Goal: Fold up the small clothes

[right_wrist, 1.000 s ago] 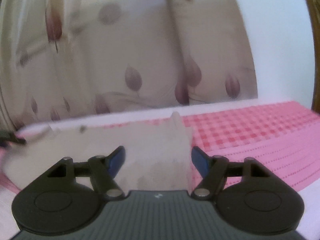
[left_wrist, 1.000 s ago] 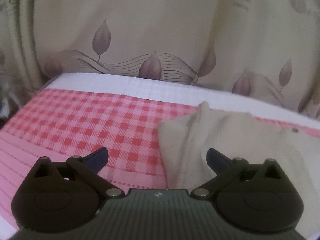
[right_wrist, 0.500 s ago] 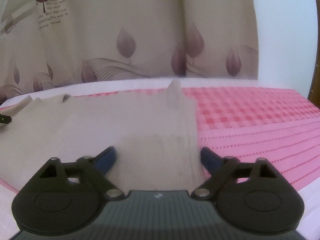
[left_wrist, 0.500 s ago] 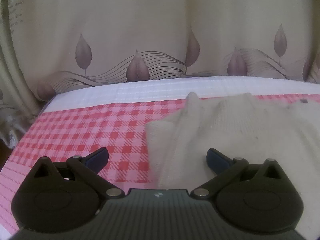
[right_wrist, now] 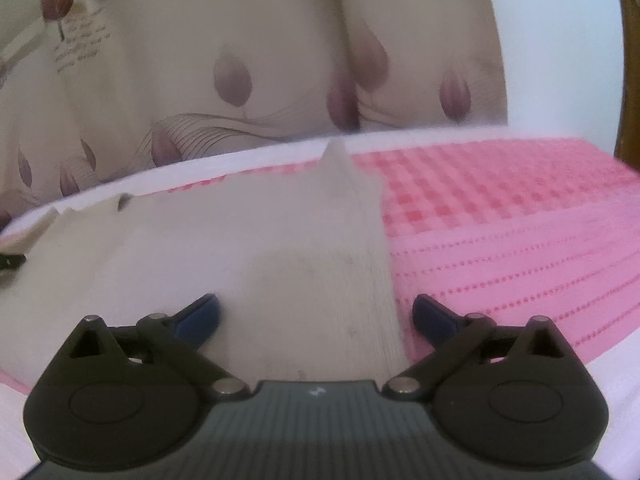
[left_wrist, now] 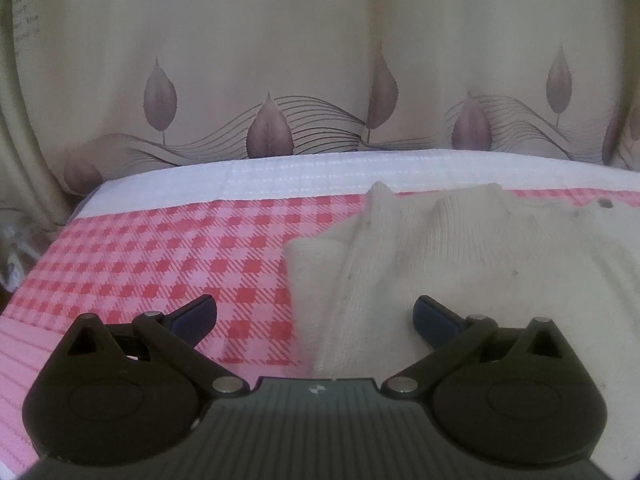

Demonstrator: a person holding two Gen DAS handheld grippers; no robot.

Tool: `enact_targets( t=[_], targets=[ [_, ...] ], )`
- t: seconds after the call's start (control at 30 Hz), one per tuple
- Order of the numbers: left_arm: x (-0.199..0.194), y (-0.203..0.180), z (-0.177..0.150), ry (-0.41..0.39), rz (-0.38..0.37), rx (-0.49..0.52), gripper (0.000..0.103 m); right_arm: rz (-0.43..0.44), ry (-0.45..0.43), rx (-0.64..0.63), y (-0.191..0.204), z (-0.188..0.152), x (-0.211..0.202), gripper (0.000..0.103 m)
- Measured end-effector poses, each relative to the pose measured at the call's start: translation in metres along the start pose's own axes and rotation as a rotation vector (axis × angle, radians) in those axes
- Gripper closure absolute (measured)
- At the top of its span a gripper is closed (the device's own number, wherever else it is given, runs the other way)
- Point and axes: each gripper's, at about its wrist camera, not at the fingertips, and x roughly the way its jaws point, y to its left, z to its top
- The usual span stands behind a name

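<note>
Black gripper [left_wrist: 315,318], blue-tipped jaws

a pink and red checked cloth [left_wrist: 168,248] covered the surface, its near part plain pink with dotted lines; a white band [left_wrist: 304,176] ran along its far edge; behind hung a beige curtain [left_wrist: 280,60] printed with mauve leaves and wavy lines; far right stood a white wall [right_wrist: 556,40] and a dark wooden edge [right_wrist: 630,60]
</note>
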Motion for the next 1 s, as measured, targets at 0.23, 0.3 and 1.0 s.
enact_targets(
  t=[0.23,0.3,1.0],
  targets=[
    [-0.001,-0.004,0.001,0.004,0.013,0.015,0.0,-0.008,-0.004,-0.076,0.012,-0.001,-0.002,0.0],
    [-0.001,-0.005,0.002,0.013,0.019,0.014,0.0,-0.009,-0.009,-0.065,0.01,0.0,-0.003,0.0],
    [0.004,0.009,-0.004,0.013,-0.049,-0.076,0.0,-0.024,0.002,-0.044,0.013,-0.005,-0.005,0.0]
  ],
)
